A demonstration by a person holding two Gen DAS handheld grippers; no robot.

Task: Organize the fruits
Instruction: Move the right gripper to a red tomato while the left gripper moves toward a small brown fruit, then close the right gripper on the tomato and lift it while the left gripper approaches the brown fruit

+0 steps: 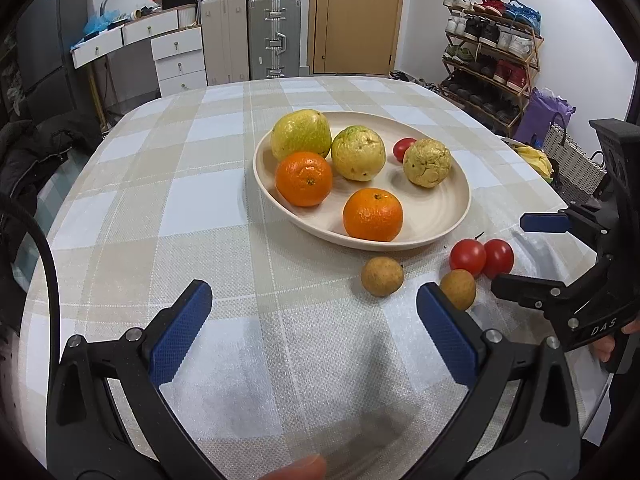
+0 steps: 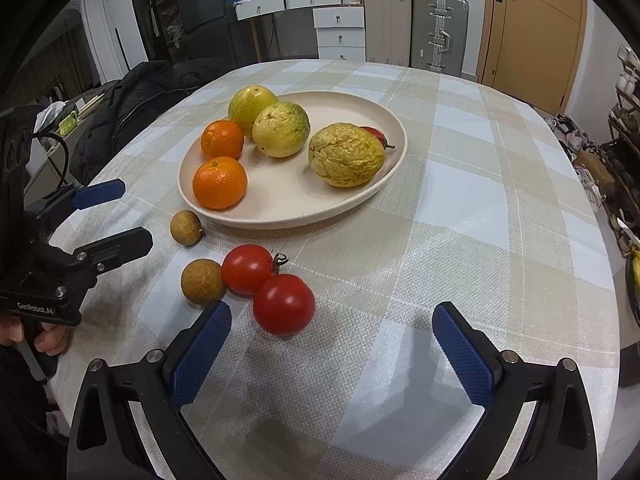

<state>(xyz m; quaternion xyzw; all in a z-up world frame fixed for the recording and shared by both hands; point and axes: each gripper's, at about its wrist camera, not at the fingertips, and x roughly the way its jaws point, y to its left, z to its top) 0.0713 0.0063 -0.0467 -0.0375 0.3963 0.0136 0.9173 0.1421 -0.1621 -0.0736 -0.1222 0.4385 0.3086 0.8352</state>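
Note:
A cream plate (image 1: 436, 216) (image 2: 288, 196) holds two oranges (image 1: 373, 214) (image 2: 219, 183), three yellow-green fruits (image 1: 358, 153) (image 2: 346, 155) and a small tomato (image 1: 403, 148). On the cloth in front of it lie two tomatoes (image 1: 467, 257) (image 2: 284, 304) and two brown longans (image 1: 382, 276) (image 2: 186, 227). My left gripper (image 1: 314, 304) (image 2: 110, 212) is open and empty, just short of the longans. My right gripper (image 2: 332, 324) (image 1: 516, 252) is open and empty, with the nearest tomato just ahead between its fingers.
The round table has a checked beige cloth (image 1: 200, 208). Behind it stand suitcases (image 1: 274, 36), white drawers (image 1: 178, 60) and a wooden door (image 1: 356, 16). A shoe rack (image 1: 492, 60) is at the right. A dark coat (image 2: 136, 100) lies at the table's left.

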